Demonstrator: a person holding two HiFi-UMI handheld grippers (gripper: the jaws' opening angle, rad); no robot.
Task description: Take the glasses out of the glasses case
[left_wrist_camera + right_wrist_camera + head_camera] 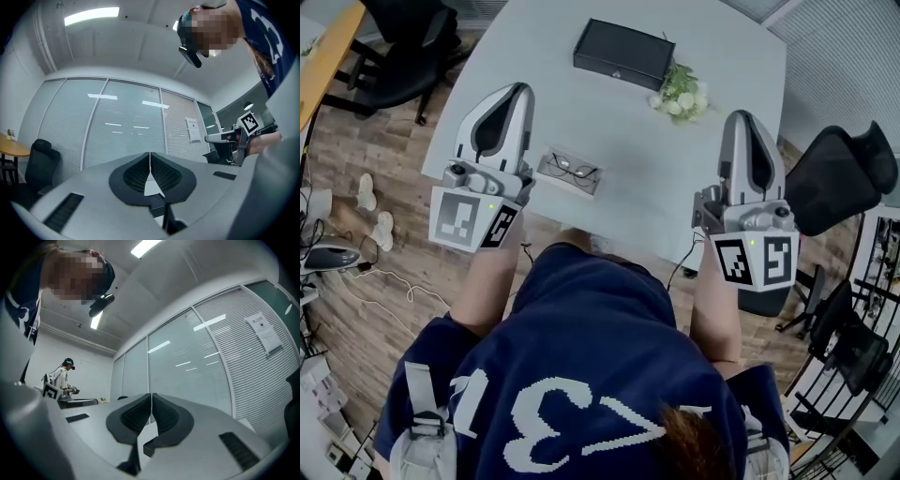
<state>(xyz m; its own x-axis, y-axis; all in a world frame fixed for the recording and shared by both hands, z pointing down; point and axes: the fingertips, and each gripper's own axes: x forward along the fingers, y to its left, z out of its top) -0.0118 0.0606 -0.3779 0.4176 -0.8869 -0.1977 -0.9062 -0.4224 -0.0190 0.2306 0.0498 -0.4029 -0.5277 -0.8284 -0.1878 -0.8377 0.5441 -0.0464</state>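
Left hand-held gripper [516, 94], right hand-held gripper [742, 120]: jaws together, empty. Glasses [572, 170] lay near counter [628, 122] front edge beside left one; stray swing could knock them off.

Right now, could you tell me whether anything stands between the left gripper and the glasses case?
Nothing visible does. The flat grey glasses case, holding dark-framed glasses, lies on bare white table right beside the shut left gripper.

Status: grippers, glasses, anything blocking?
Left gripper shut, empty; right gripper shut, empty. Glasses on table near left gripper, apart from closed black case. Nothing in the way; flowers beside case.
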